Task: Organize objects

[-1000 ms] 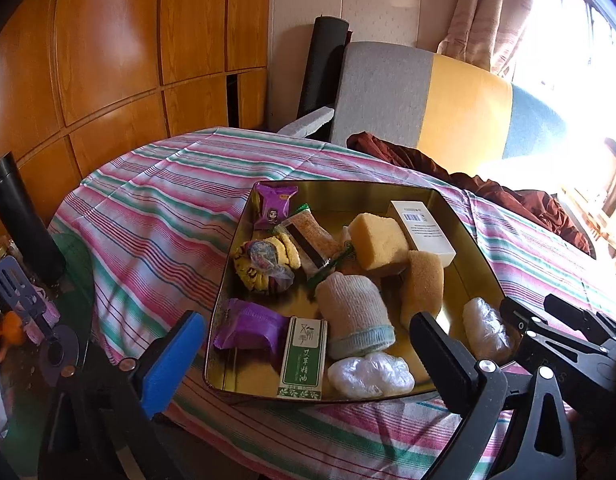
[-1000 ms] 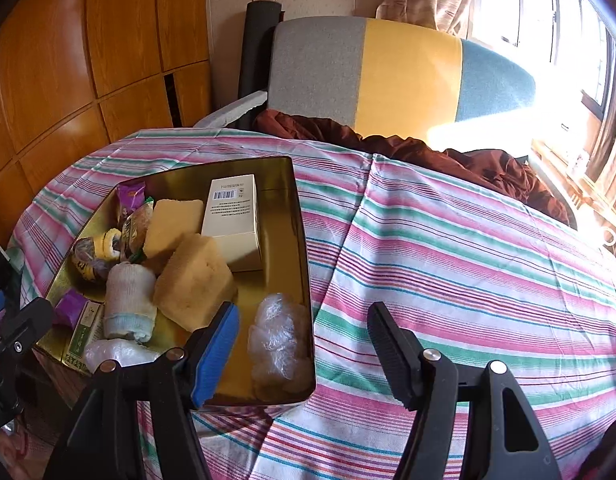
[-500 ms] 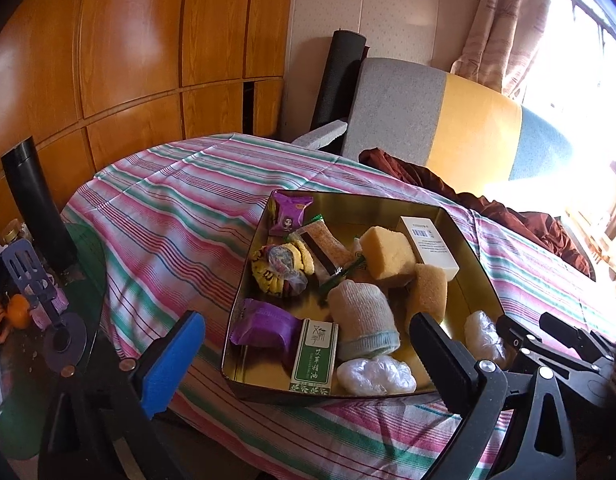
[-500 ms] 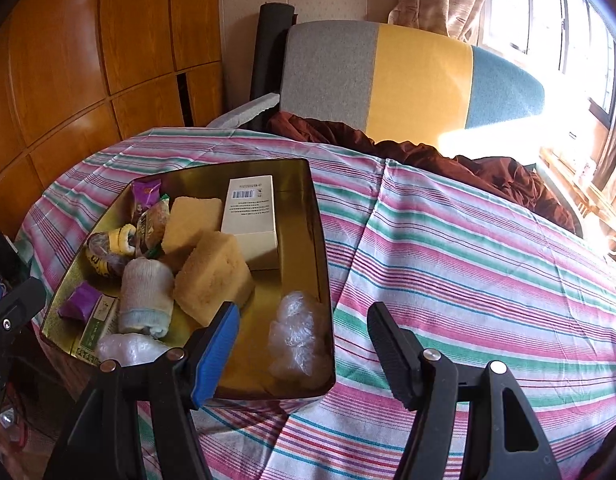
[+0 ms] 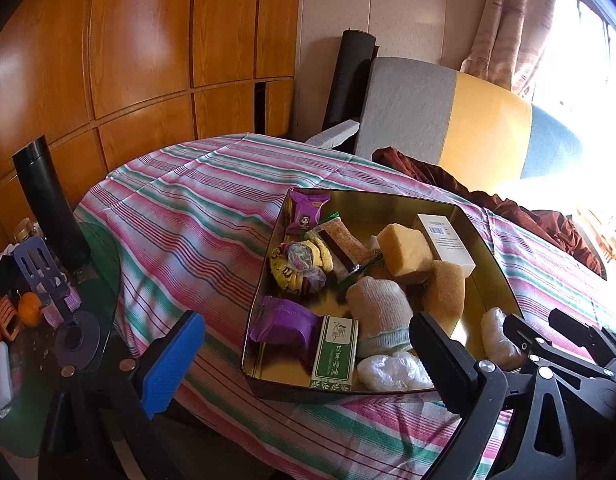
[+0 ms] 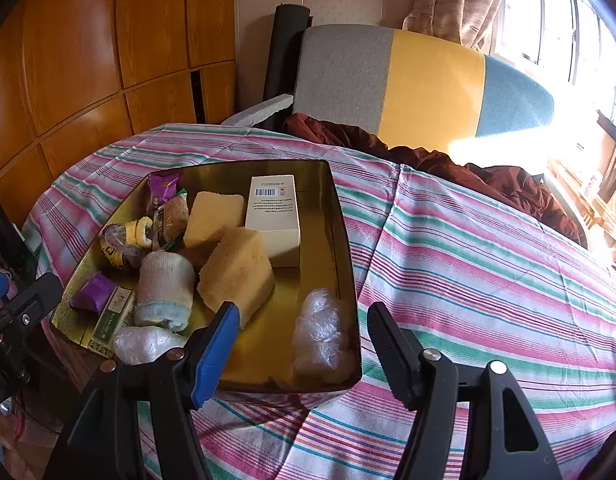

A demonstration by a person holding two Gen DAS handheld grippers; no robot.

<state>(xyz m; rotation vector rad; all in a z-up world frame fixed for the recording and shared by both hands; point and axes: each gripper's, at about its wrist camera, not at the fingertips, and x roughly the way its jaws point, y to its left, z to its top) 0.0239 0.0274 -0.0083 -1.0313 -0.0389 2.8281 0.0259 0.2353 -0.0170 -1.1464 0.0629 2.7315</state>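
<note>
A gold tin box (image 5: 388, 200) (image 6: 348, 264) stands on the striped tablecloth, filled with several items: a white carton (image 6: 273, 216), two yellow sponges (image 6: 236, 270), a rolled sock (image 5: 380, 312), purple snack packets (image 5: 284, 322), a green packet (image 5: 335, 354) and clear plastic wads (image 6: 322, 332). My left gripper (image 5: 304, 360) is open and empty, held back from the box's near left corner. My right gripper (image 6: 300, 344) is open and empty, just before the box's near right corner, around the plastic wad in view.
A side table at the left holds a black flask (image 5: 48, 204), a spatula (image 5: 40, 276) and oranges (image 5: 30, 308). A grey, yellow and blue chair (image 6: 428, 88) with brown cloth (image 6: 468, 168) stands behind the table. Striped cloth (image 6: 488, 260) spreads right of the box.
Both grippers have pulled back and risen a little from the box, so it looks smaller and farther. Both stay open and empty. The box's contents have not moved.
</note>
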